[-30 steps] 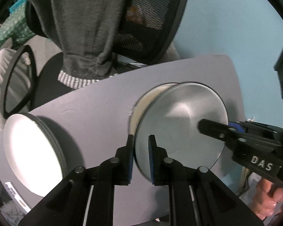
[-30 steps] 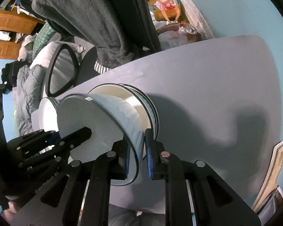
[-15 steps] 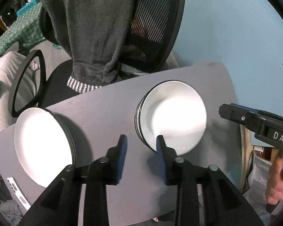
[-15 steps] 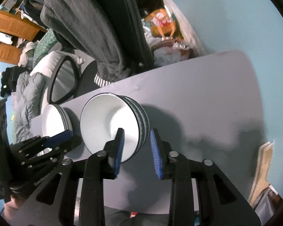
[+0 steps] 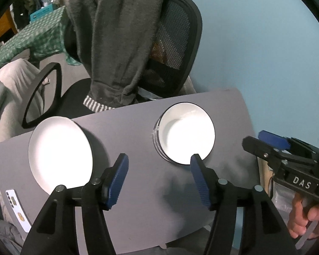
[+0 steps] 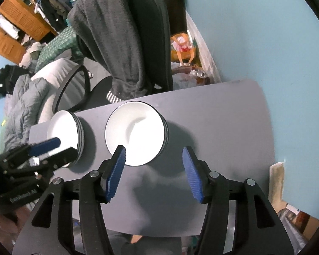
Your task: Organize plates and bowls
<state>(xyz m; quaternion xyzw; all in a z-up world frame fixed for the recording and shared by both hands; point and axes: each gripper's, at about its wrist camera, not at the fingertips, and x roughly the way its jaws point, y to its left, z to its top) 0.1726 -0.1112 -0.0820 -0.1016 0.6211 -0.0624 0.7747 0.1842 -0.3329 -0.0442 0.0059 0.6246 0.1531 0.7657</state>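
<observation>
On the grey table [image 5: 136, 127] stand two stacks of white, dark-rimmed dishes. The stack of bowls [image 5: 186, 135] [image 6: 136, 133] is toward the right and the stack of flatter plates [image 5: 59, 155] [image 6: 63, 129] is at the left. My left gripper [image 5: 158, 161] hovers above the table in front of the bowls, its jaws opening with nothing between them. My right gripper [image 6: 154, 152] hangs over the near right edge of the bowl stack, its jaws also opening and empty. Each gripper shows in the other's view: the right gripper [image 5: 257, 141] and the left gripper [image 6: 63, 147].
A black office chair [image 5: 172, 48] draped with a dark grey garment [image 5: 121, 42] stands behind the table. A white phone [image 5: 17, 210] lies at the table's near left corner. A blue wall [image 5: 255, 42] is to the right. A hand [image 5: 304, 218] holds the right gripper's handle.
Both grippers were shut on the rim of a tilted bowl over the right stack. The bowl now lies on that stack, and both grippers have let go, opened wide and risen.
</observation>
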